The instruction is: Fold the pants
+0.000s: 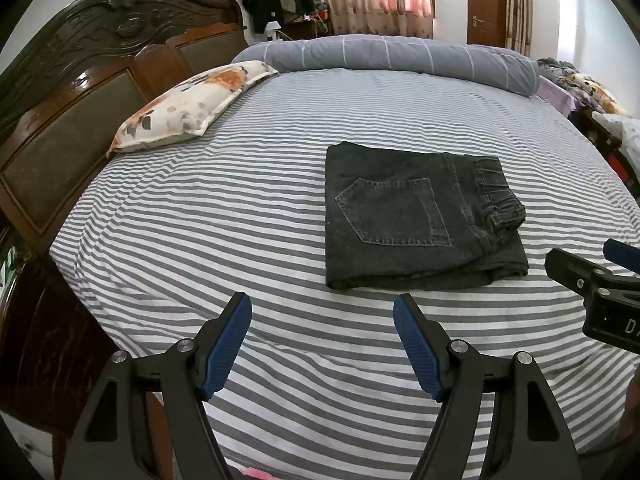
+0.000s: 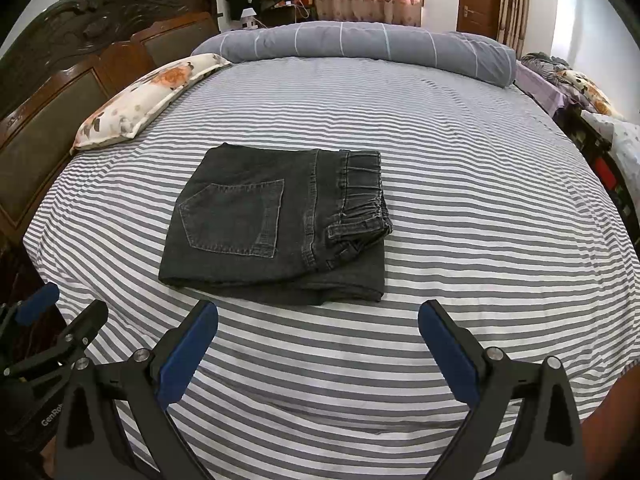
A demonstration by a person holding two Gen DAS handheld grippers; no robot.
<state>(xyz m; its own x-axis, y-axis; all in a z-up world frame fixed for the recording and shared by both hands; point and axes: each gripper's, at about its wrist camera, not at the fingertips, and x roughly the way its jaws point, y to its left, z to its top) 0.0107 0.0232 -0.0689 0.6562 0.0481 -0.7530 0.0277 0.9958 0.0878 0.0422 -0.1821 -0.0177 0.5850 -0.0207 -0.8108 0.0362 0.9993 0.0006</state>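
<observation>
Dark grey jeans (image 1: 416,216) lie folded into a compact rectangle on the striped bed sheet (image 1: 240,240), back pocket up and waistband to the right. They also show in the right wrist view (image 2: 276,224). My left gripper (image 1: 322,308) is open and empty, held just short of the jeans' near edge, a little to their left. My right gripper (image 2: 318,316) is open and empty, just short of the near edge. Each gripper shows at the side of the other's view: the right one (image 1: 596,280), the left one (image 2: 60,316).
A floral pillow (image 1: 188,108) lies at the far left by the carved wooden headboard (image 1: 80,92). A rolled grey duvet (image 1: 400,58) runs along the far side of the bed. Clutter and another floral pillow (image 1: 592,88) sit off the right side.
</observation>
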